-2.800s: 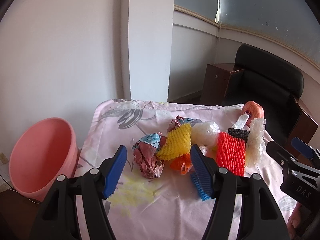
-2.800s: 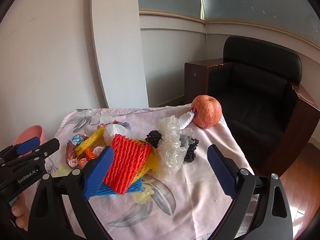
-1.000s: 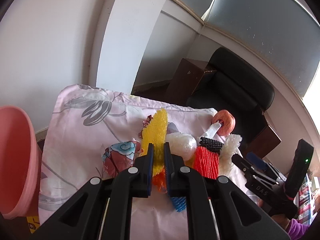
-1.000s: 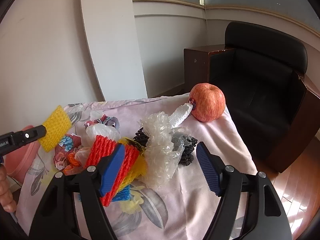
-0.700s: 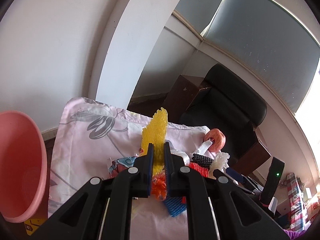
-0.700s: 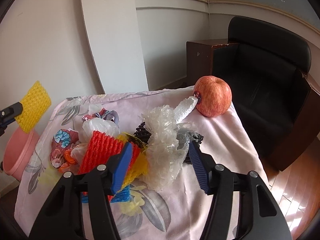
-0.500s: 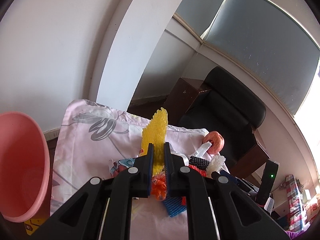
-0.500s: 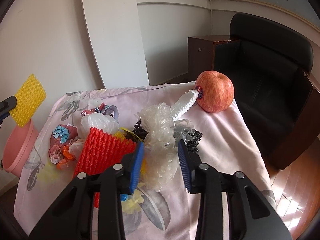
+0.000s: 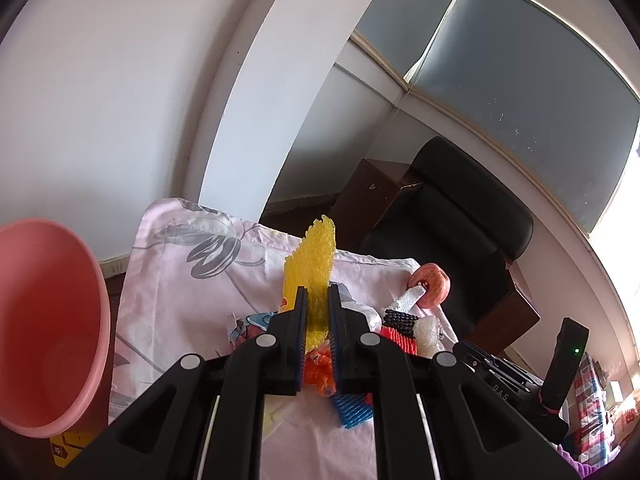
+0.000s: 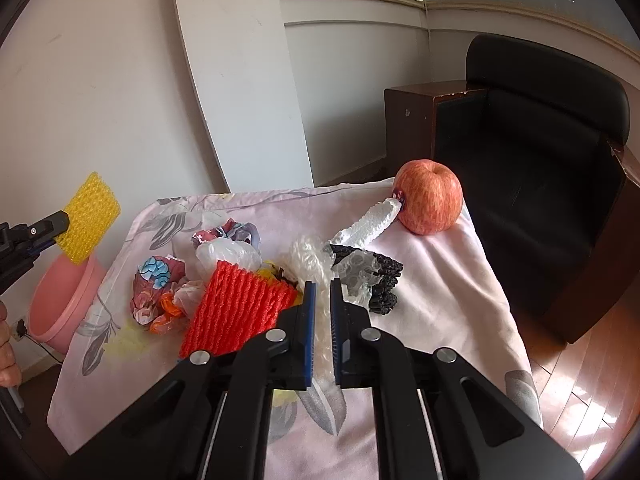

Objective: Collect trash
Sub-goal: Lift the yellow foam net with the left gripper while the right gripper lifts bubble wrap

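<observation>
1. Left gripper (image 9: 318, 300), lower centre of the left wrist view: jaws clamped on a yellow foam net (image 9: 311, 264), which sticks up above the tips, clear of the bench (image 9: 168, 300).
2. Same net shows at left edge of the right wrist view (image 10: 89, 218), held in the air above a pink bucket (image 10: 60, 304) standing beside the bench.
3. Right gripper (image 10: 321, 288), lower centre of its view: jaws have just been closing & now pinch clear bubble wrap (image 10: 310, 262) between the blue pads.
4. Rest of the trash sits mid-bench on the floral cloth: red foam net (image 10: 236, 304) just left of the right gripper, black foam net (image 10: 380, 280) just right, crumpled wrappers (image 10: 158, 284) further left, a white plastic bag (image 10: 230, 254) behind the red net.
5. White foam strip (image 10: 370, 226) runs up to an apple (image 10: 428, 202) at the bench's far right corner.
6. Black armchair (image 10: 540, 128) upper right, off the bench.
</observation>
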